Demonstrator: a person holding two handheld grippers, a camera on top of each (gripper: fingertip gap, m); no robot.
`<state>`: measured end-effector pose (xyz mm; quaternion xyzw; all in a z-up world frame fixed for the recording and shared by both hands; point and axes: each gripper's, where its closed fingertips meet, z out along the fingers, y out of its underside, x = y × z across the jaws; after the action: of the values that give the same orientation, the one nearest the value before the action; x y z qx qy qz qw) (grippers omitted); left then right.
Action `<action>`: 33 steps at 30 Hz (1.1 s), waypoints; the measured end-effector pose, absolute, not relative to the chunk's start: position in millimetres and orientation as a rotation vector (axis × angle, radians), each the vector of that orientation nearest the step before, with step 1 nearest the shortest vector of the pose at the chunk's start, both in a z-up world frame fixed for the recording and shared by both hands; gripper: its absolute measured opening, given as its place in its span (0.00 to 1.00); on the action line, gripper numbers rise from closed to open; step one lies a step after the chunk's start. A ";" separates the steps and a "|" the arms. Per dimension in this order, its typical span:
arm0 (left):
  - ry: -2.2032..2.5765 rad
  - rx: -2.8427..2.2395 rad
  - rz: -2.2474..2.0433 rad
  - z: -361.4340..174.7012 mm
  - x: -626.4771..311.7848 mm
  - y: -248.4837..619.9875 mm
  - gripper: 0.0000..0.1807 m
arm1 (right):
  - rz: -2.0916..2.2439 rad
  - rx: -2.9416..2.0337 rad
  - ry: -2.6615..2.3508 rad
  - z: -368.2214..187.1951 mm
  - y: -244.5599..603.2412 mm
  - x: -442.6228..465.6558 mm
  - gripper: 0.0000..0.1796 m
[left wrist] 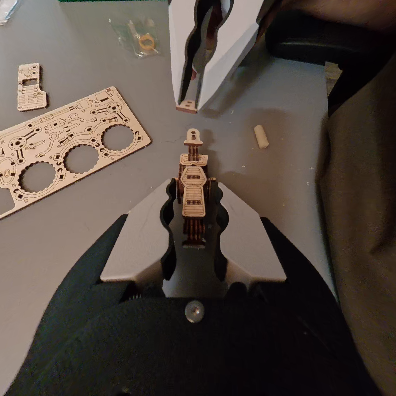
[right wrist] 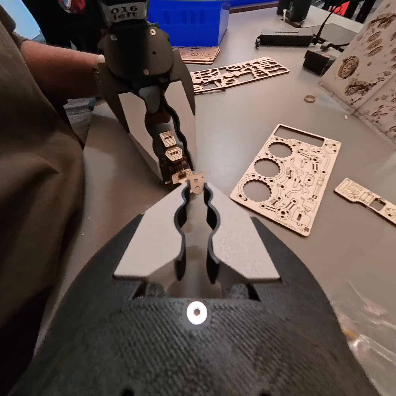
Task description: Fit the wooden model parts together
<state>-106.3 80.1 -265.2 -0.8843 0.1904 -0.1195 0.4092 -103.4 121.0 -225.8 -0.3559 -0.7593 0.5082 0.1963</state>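
Observation:
My left gripper point(left wrist: 194, 186) is shut on the wooden model point(left wrist: 193, 192), a narrow layered body with engraved plates on top and a holed tab point(left wrist: 193, 135) at its front. It holds the model just above the grey table point(left wrist: 85, 246). My right gripper point(left wrist: 188, 102) comes in from the top, shut on a small flat wooden piece point(left wrist: 186, 106) with two slots, a short gap from the tab. In the right wrist view, my right gripper point(right wrist: 196, 188) has its tips at the model's front tab point(right wrist: 196, 184). The left gripper point(right wrist: 175, 177) and model point(right wrist: 173, 154) are just beyond.
A wooden parts sheet point(left wrist: 70, 150) point(right wrist: 285, 182) with three round cut-outs lies flat, with a small offcut point(left wrist: 31, 87) point(right wrist: 364, 201) beside it. A white cylinder point(left wrist: 261, 136), a bag with a yellow ring point(left wrist: 141, 38), another sheet point(right wrist: 235, 72) and a blue crate point(right wrist: 188, 21) are around. A person's clothing point(right wrist: 32, 171) borders the table. The gap from one gripper's tips to the other's is roughly 6 cm. The white cylinder point(left wrist: 261, 136) is about 8 cm from my left fingertips.

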 end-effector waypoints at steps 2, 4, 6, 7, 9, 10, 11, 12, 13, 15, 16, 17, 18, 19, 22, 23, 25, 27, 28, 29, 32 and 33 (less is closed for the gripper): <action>0.475 -2.231 -0.303 -265.6 -106.6 81.1 0.18 | 1.436 -0.985 -2.143 -224.7 117.7 -101.9 0.06; 0.474 -2.237 -0.305 -266.5 -106.7 81.2 0.16 | 1.446 -0.970 -2.163 -223.8 114.4 -101.3 0.06; 0.474 -2.238 -0.309 -266.5 -106.5 81.3 0.16 | 1.433 -0.958 -2.198 -226.4 111.7 -101.6 0.06; 0.474 -2.238 -0.311 -266.5 -106.5 81.2 0.16 | 1.419 -0.950 -2.221 -228.9 110.7 -101.6 0.05; 0.477 -2.237 -0.313 -266.4 -106.0 81.1 0.16 | 1.390 -0.929 -2.266 -233.3 108.5 -100.8 0.06; 0.480 -2.236 -0.312 -266.5 -105.7 80.9 0.16 | 1.384 -0.919 -2.277 -233.8 107.6 -100.5 0.06; 0.483 -2.236 -0.310 -266.5 -105.6 80.8 0.16 | 1.382 -0.911 -2.281 -233.5 106.9 -100.6 0.06; 0.484 -2.235 -0.308 -266.5 -105.5 80.8 0.16 | 1.383 -0.904 -2.284 -233.0 106.1 -100.6 0.06; 0.485 -2.235 -0.308 -266.6 -105.4 80.7 0.16 | 1.381 -0.898 -2.288 -232.8 105.6 -100.6 0.06; 0.484 -2.236 -0.313 -266.5 -105.4 80.8 0.16 | 1.372 -0.885 -2.301 -233.0 105.1 -100.3 0.06; 0.483 -2.236 -0.317 -266.5 -105.4 80.8 0.16 | 1.365 -0.880 -2.310 -233.8 104.8 -99.8 0.06; 0.483 -2.236 -0.321 -266.4 -105.1 80.6 0.16 | 1.355 -0.877 -2.319 -234.9 104.9 -99.7 0.06; 0.484 -2.236 -0.323 -266.5 -105.0 80.5 0.16 | 1.344 -0.875 -2.329 -236.2 104.9 -99.5 0.06; 0.484 -2.236 -0.324 -266.5 -104.9 80.6 0.16 | 1.335 -0.871 -2.342 -237.4 104.5 -99.0 0.06; 0.487 -2.236 -0.322 -266.5 -104.7 80.4 0.16 | 1.306 -0.857 -2.358 -239.2 104.2 -99.0 0.06; 0.488 -2.236 -0.322 -266.6 -104.6 80.4 0.16 | 1.303 -0.852 -2.361 -239.2 103.9 -98.7 0.06; 0.489 -2.236 -0.322 -266.6 -104.5 80.3 0.16 | 1.294 -0.852 -2.364 -239.9 103.7 -98.9 0.06; 0.490 -2.236 -0.321 -266.6 -104.5 80.3 0.16 | 1.296 -0.851 -2.365 -240.1 103.3 -98.6 0.06; 0.490 -2.235 -0.321 -266.6 -104.5 80.2 0.16 | 1.293 -0.851 -2.365 -240.1 103.2 -98.7 0.06; 0.491 -2.235 -0.321 -266.6 -104.4 80.2 0.16 | 1.289 -0.849 -2.365 -240.0 103.2 -98.8 0.06; 0.493 -2.235 -0.321 -266.6 -104.2 80.1 0.16 | 1.280 -0.844 -2.363 -240.0 102.9 -99.3 0.06; 0.493 -2.235 -0.321 -266.6 -104.3 80.1 0.16 | 1.278 -0.843 -2.364 -240.0 102.8 -99.3 0.06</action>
<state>-104.3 80.1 -266.6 -0.8849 0.1953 -0.1271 0.4034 -99.3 102.8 -240.0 -0.2956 -0.8282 0.4477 0.1621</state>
